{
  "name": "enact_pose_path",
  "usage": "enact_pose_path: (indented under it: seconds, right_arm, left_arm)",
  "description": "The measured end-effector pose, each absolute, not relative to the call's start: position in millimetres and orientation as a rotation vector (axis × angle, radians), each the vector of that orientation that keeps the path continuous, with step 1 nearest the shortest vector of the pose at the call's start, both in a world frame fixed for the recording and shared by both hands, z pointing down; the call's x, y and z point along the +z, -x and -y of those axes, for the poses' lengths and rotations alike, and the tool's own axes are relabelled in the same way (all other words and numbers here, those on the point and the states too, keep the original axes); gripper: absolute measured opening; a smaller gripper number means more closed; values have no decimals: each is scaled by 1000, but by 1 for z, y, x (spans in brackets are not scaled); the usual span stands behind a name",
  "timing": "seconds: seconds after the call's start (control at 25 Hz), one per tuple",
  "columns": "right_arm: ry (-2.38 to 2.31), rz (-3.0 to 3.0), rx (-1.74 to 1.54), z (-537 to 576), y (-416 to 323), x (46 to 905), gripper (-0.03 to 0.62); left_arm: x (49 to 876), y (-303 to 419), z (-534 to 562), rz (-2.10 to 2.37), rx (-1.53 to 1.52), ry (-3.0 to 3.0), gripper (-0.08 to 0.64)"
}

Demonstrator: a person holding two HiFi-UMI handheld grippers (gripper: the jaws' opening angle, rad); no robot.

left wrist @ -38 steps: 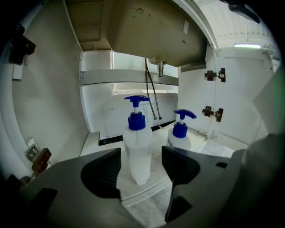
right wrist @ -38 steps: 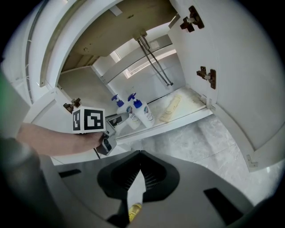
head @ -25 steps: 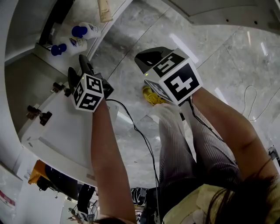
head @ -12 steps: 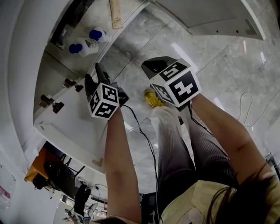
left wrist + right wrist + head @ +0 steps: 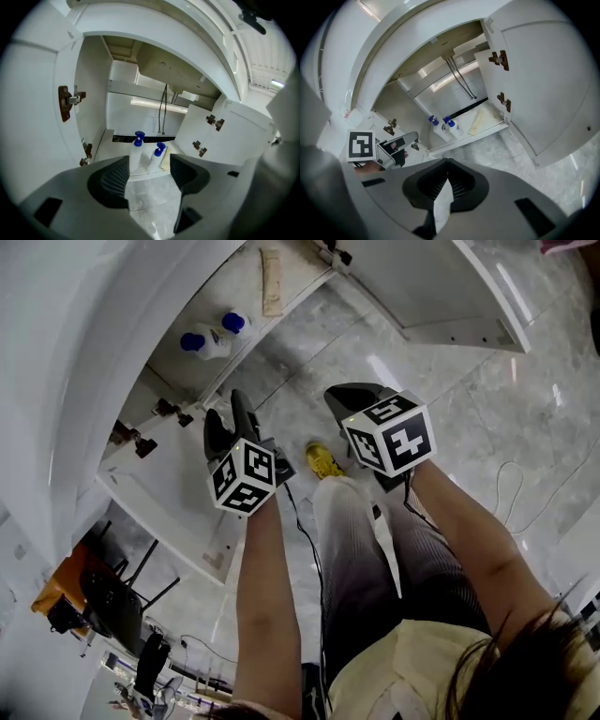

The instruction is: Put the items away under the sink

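Two white bottles with blue caps (image 5: 211, 339) stand side by side on the floor of the open cabinet under the sink (image 5: 178, 362). They also show between my left jaws in the left gripper view, as the bottles (image 5: 136, 151). A beige cloth (image 5: 272, 282) lies beside them. My left gripper (image 5: 228, 418) is open and empty, held in the air in front of the cabinet. My right gripper (image 5: 349, 395) hangs to its right above the floor; its jaws (image 5: 446, 161) meet at the tips. A white sliver shows behind them; what it is cannot be told.
Both cabinet doors stand open: the left door (image 5: 169, 512) and the right door (image 5: 422, 287). Pipes (image 5: 163, 108) drop behind the bottles. A yellow shoe (image 5: 323, 462), my legs and a black cable (image 5: 305, 531) are below on the marble floor. A chair (image 5: 112, 606) stands at lower left.
The head view has swung, so the cabinet now sits further right. Both grippers are lower in the frame and further from the cabinet opening. Neither gripper's jaws have changed.
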State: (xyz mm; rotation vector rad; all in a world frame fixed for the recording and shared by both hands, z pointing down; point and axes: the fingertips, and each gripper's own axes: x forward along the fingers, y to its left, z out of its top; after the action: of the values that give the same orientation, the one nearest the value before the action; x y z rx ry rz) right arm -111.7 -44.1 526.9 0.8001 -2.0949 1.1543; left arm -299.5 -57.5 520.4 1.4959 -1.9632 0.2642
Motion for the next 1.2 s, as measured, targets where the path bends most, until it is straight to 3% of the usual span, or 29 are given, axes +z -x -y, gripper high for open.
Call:
enact_pose_path:
  seconds: [1.2]
  right_arm:
    - [-784,2125,1033,19,102,388,26]
  left_arm:
    - [351,238,-5,1688,322,-1607,202]
